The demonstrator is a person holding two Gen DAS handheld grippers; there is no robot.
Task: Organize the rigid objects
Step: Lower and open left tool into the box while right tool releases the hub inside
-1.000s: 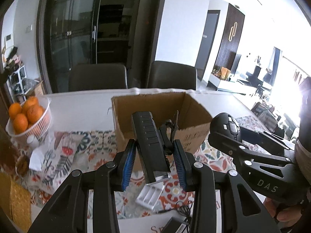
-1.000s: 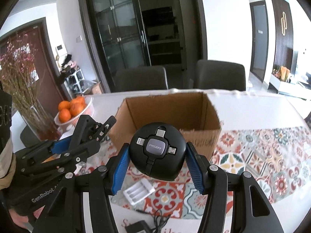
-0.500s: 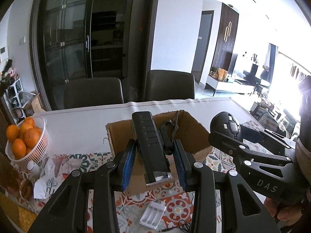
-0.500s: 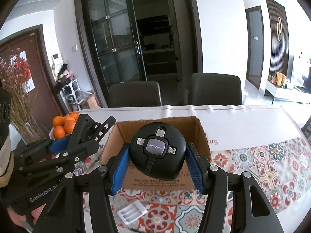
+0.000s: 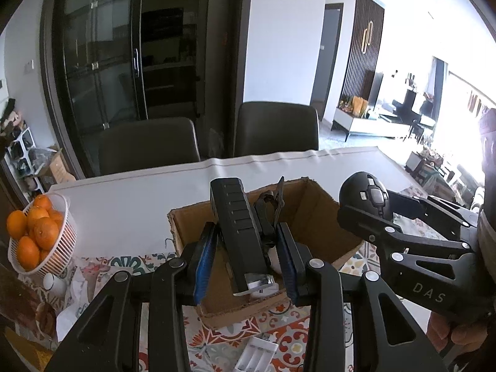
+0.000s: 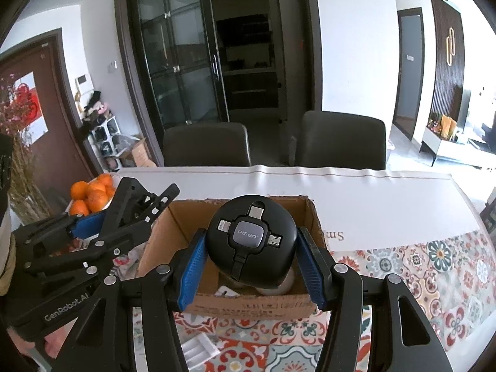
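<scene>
My left gripper [image 5: 246, 262] is shut on a black rectangular device with a cord [image 5: 238, 235] and holds it over the open cardboard box [image 5: 313, 214]. My right gripper [image 6: 251, 266] is shut on a round black PISEN cable hub [image 6: 251, 241], also above the box [image 6: 183, 223]. The hub and right gripper show at the right of the left wrist view [image 5: 365, 198]. The left gripper shows at the left of the right wrist view [image 6: 130, 217]. White items lie inside the box, mostly hidden.
A white basket of oranges [image 5: 37, 238] stands at the table's left. A white battery holder [image 5: 257, 353] lies on the patterned tablecloth [image 6: 434, 272] in front of the box. Two dark chairs [image 6: 207, 148] stand behind the table.
Both grippers have risen and moved forward over the box with their objects still held. The box now sits lower and closer under the fingers.
</scene>
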